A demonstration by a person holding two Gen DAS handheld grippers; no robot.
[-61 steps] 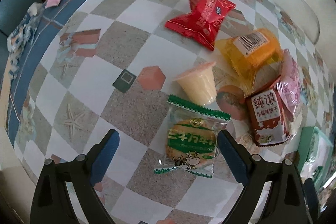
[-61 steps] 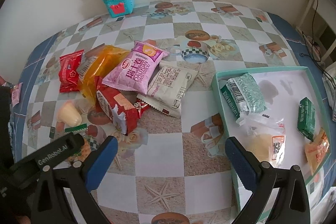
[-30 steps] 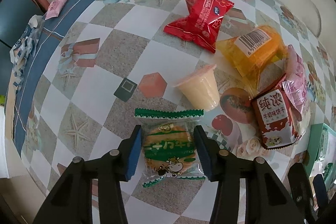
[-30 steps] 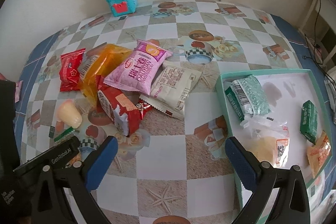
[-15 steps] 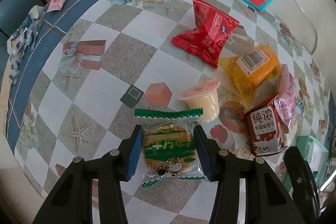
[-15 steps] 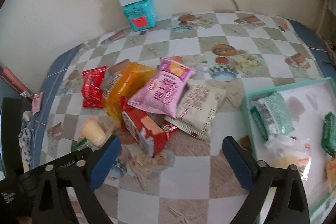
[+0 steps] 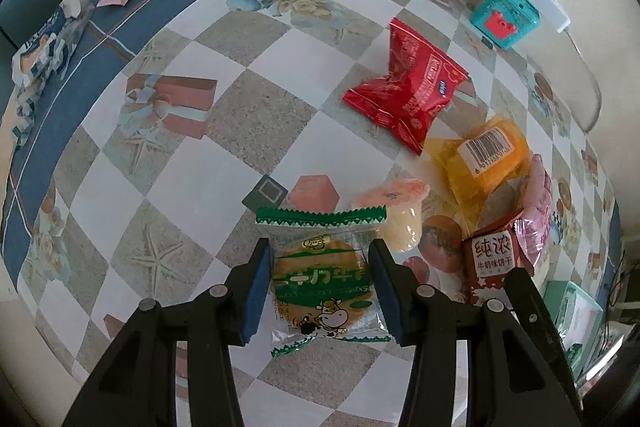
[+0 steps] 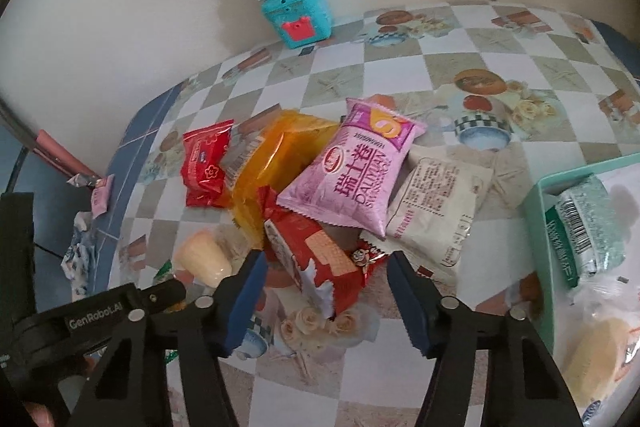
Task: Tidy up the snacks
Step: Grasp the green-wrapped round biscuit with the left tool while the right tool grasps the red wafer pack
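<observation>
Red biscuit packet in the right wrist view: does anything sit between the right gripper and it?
Nothing visible blocks it. The red biscuit packet lies between the closing right gripper jaws, not yet pinched. The pink packet overlaps its far end, away from the jaws.

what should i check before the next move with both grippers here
1. Left gripper shut on the green biscuit packet: ok, pads press both sides.
2. Packet lifted off the tablecloth: cannot tell.
3. Right gripper, jaws just been closing, lined up on the red biscuit bag: ok, bag sits between the fingers.
4. Right pads touching that bag: not ok, gaps show on both sides.
5. Pink packet clear of the bag: not ok, it overlaps its far end.
6. Room in the teal tray: cannot tell, only partly in view.
</observation>
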